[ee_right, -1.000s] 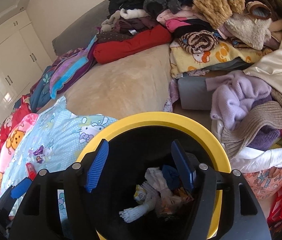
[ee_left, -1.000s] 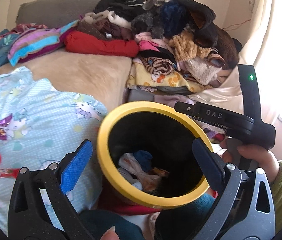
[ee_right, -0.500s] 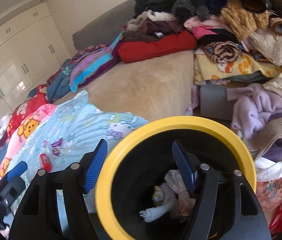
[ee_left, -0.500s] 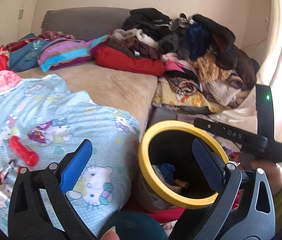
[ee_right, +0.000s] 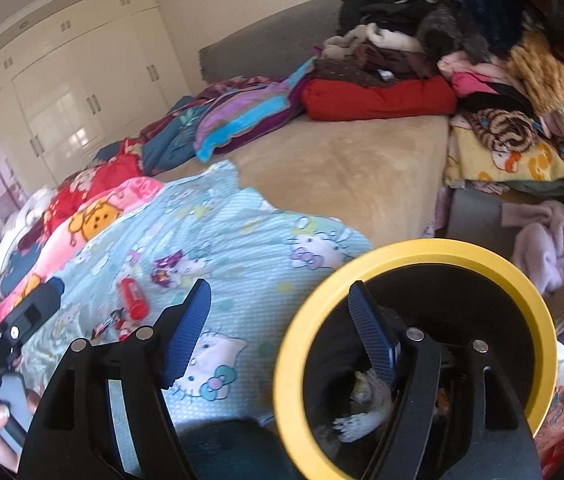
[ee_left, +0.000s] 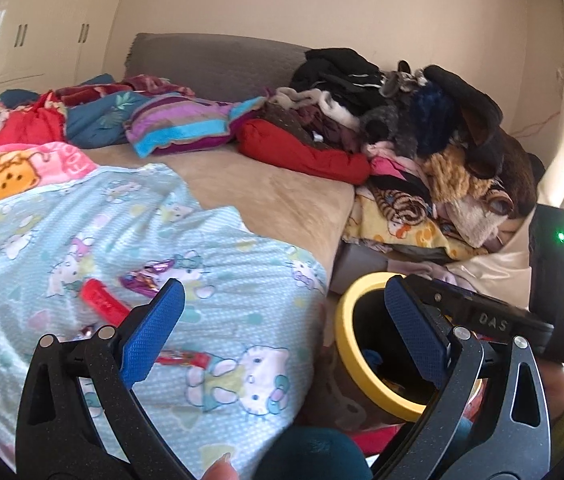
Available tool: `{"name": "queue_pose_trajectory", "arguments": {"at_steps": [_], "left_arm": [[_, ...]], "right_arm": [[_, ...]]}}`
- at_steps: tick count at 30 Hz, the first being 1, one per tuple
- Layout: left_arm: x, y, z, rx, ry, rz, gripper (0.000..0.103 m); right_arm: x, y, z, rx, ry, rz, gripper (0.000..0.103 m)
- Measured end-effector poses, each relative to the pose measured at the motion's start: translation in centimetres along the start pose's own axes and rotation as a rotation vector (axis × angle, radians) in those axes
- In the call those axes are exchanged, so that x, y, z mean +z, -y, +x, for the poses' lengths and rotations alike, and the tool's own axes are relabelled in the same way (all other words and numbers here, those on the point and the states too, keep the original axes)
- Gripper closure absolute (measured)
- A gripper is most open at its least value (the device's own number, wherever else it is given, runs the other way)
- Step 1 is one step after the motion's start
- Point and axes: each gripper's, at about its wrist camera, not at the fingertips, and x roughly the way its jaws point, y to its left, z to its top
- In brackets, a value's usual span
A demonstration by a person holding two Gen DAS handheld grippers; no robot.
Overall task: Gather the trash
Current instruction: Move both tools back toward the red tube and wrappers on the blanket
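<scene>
Trash lies on a light blue cartoon-cat blanket [ee_left: 222, 320]: a red tube [ee_left: 102, 304], a purple foil wrapper [ee_left: 146, 278] and a red wrapper [ee_left: 180, 357]. The right wrist view shows the same red tube [ee_right: 134, 298] and purple wrapper [ee_right: 166, 268]. My left gripper [ee_left: 282, 332] is open and empty, just short of the wrappers. A black bin with a yellow rim [ee_right: 421, 248] stands beside the bed, with crumpled white trash [ee_right: 361, 420] inside. My right gripper [ee_right: 278, 336] hovers over the bin's left rim, its jaws opening, holding nothing.
A large heap of clothes [ee_left: 421, 140] covers the bed's right side. Pillows and folded blankets [ee_left: 178, 128] lie along the grey headboard [ee_left: 210, 64]. Bare beige sheet [ee_right: 341, 168] lies in the middle. White wardrobes [ee_right: 82, 92] stand at the left. A lilac garment [ee_right: 553, 240] lies behind the bin.
Both views have swung left, away from the bin's mouth and toward the blue blanket. The bin has slid to the right in both views and the wrappers have come into sight.
</scene>
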Motion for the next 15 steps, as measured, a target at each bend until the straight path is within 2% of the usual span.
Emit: {"name": "queue_pose_trajectory", "arguments": {"at_steps": [15], "left_arm": [[-0.2,-5.4,-1.9,0.08,0.015,-0.078,0.011]], "right_arm": [[-1.8,-6.0,2.3,0.1,-0.057,-0.112,0.032]]}}
